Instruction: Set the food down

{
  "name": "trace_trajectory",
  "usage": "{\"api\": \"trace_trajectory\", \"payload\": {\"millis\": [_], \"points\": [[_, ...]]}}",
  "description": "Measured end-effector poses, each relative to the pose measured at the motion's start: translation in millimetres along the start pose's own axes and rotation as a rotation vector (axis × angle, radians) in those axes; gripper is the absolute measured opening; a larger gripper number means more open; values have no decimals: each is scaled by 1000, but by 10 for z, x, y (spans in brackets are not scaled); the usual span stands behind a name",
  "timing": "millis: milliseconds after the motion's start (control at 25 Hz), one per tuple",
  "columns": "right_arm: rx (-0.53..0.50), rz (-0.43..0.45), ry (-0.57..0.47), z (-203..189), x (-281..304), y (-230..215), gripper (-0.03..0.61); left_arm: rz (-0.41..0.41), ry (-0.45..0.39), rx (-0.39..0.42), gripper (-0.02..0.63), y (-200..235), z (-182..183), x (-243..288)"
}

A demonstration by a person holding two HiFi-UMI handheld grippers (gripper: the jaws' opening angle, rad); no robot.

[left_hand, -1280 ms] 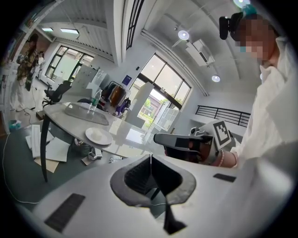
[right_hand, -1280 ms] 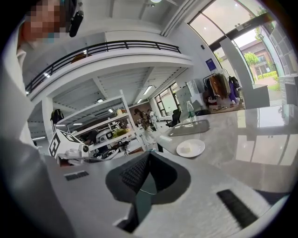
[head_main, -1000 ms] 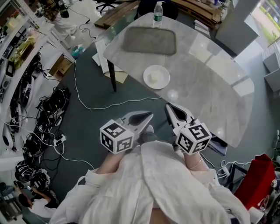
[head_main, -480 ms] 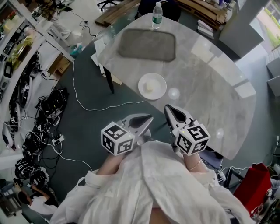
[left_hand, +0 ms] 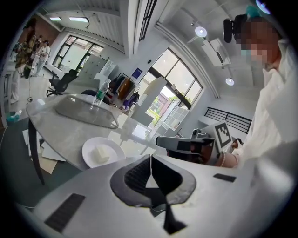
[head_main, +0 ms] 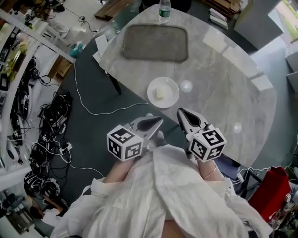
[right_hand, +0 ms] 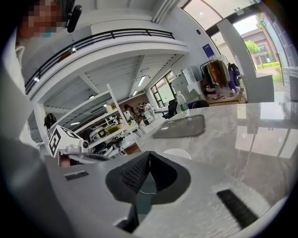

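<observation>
A pale block of food [head_main: 159,93] lies on a white plate [head_main: 171,95] near the table's near edge; the food [left_hand: 101,153] and plate [left_hand: 88,151] also show in the left gripper view. My left gripper [head_main: 159,122] is shut and empty, held close to the person's body, off the table edge, short of the plate. My right gripper [head_main: 179,112] is shut and empty too, just over the table edge to the plate's right. The left gripper [left_hand: 150,157] has jaws pressed together; so does the right gripper [right_hand: 149,154]. The plate's rim [right_hand: 177,152] peeks over the right jaws.
A grey tray [head_main: 155,42] lies at the far side of the marble table [head_main: 223,83], with a water bottle [head_main: 163,10] behind it. Cables [head_main: 51,121] and gear cover the floor at left. A red bag [head_main: 272,193] stands at lower right.
The view has shifted so the table and plate sit a little nearer and more centred. Both grippers have stayed shut and close to the body.
</observation>
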State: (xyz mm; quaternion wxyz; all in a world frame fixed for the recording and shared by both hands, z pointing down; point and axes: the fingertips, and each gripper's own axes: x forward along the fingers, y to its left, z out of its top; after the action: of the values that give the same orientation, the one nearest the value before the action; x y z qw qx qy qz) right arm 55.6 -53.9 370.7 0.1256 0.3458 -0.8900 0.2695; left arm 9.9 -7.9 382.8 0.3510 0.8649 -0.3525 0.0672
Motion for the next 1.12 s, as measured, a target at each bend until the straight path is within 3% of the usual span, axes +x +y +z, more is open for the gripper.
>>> {"api": "trace_trajectory", "payload": {"millis": [600, 1120], "points": [[85, -107, -11, 292, 701, -282, 2, -81, 85, 5, 17, 758, 475, 130], [120, -166, 8, 282, 863, -381, 2, -133, 143, -32, 17, 1039, 525, 226]]}}
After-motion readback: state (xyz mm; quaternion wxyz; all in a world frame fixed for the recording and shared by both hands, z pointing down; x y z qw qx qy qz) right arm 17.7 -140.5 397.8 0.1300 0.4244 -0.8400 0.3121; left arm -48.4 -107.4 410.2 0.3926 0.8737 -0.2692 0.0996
